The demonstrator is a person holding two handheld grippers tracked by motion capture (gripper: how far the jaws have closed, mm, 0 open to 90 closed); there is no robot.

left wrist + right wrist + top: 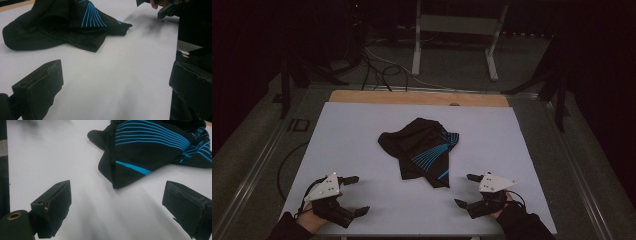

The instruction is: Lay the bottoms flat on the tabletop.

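Observation:
A crumpled black garment with blue stripes (pixel 424 152) lies in the middle of the white table top (pixel 352 130). My left gripper (pixel 356 195) rests near the front left of the table, jaws wide open and empty, aimed toward the garment (pixel 62 27). At the front right my right gripper (pixel 468 190) is likewise open with nothing between its jaws. The garment's nearest corner (pixel 120 177) lies a short way beyond the right jaws. The right gripper (pixel 160 7) also appears at the top of the left gripper view.
A wooden strip (pixel 417 97) runs along the table's far edge. Behind the table a white metal frame (pixel 452 40) stands on the floor among loose cables (pixel 377 70). Metal rails (pixel 257 160) flank the table on both sides.

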